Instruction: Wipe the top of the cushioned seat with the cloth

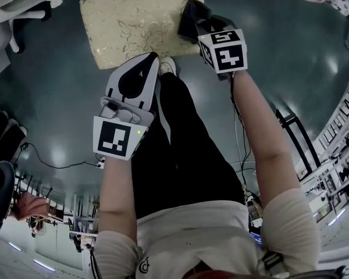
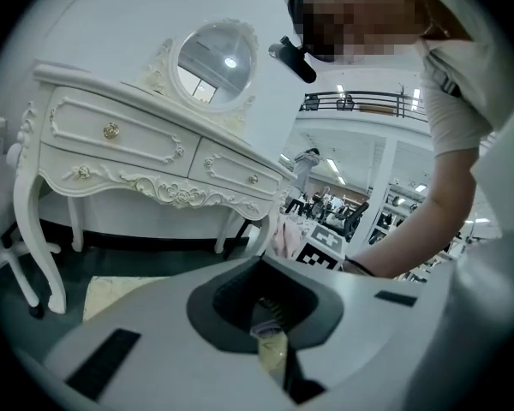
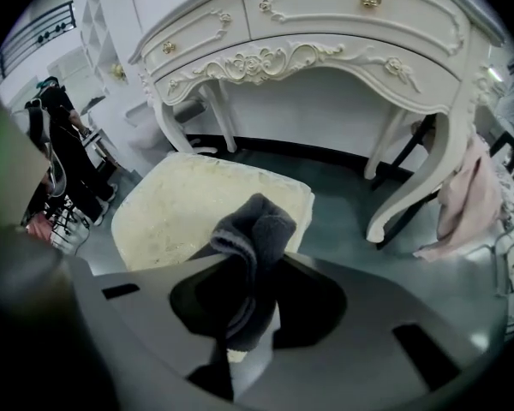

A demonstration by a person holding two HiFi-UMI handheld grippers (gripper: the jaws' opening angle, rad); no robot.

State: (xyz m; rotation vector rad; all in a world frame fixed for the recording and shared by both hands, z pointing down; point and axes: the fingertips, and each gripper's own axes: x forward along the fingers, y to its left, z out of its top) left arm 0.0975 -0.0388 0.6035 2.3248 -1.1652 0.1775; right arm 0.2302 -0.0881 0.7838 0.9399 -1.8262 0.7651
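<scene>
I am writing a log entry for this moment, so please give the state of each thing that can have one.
left gripper: shut, empty.
right gripper: shut on the cloth.
cloth: bunched, sticking out past the jaws.
cushioned seat: top facing up, cloth over its right edge.
table drawers: closed.

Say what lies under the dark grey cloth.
The cream, gold-patterned cushioned seat lies below the dark grey cloth clamped in the right gripper; the patch beneath is hidden.
</scene>
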